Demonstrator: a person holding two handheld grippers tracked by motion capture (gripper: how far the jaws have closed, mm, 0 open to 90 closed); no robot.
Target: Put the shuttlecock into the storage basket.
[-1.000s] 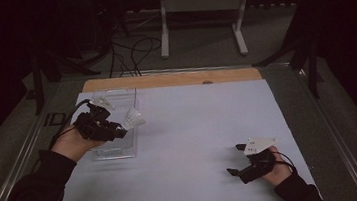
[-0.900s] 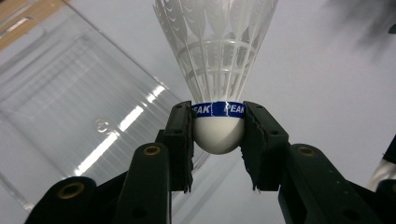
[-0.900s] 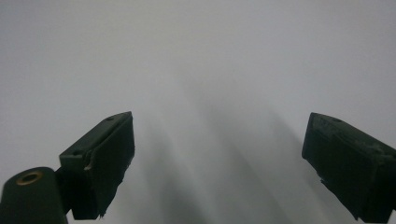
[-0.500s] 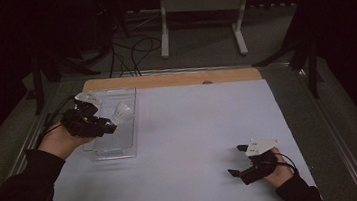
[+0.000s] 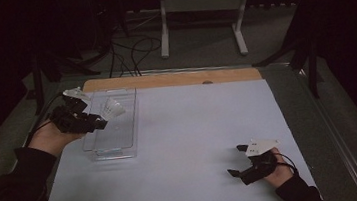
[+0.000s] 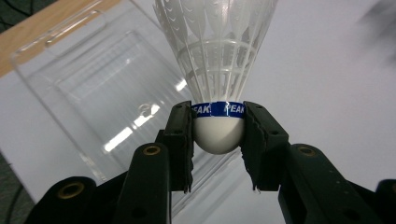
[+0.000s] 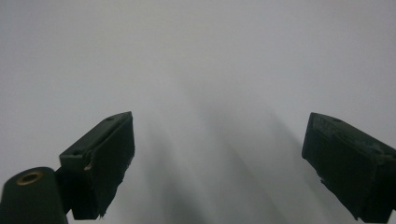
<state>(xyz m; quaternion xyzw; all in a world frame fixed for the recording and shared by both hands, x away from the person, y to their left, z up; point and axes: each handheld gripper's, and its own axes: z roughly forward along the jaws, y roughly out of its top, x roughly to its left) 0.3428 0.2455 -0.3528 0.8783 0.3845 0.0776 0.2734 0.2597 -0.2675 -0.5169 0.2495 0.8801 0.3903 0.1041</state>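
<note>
In the high view, the left gripper [image 5: 99, 120] holds a white shuttlecock [image 5: 113, 109] above the clear plastic tray [image 5: 116, 147]; the right gripper [image 5: 239, 160] rests well apart from that tray, jaws spread.

Left gripper view: both jaws clamp the shuttlecock [image 6: 218, 70] at its cork, over the tray [image 6: 93, 93].

Right gripper view: jaws wide apart, holding nothing, above the white tabletop [image 7: 210, 70].
</note>
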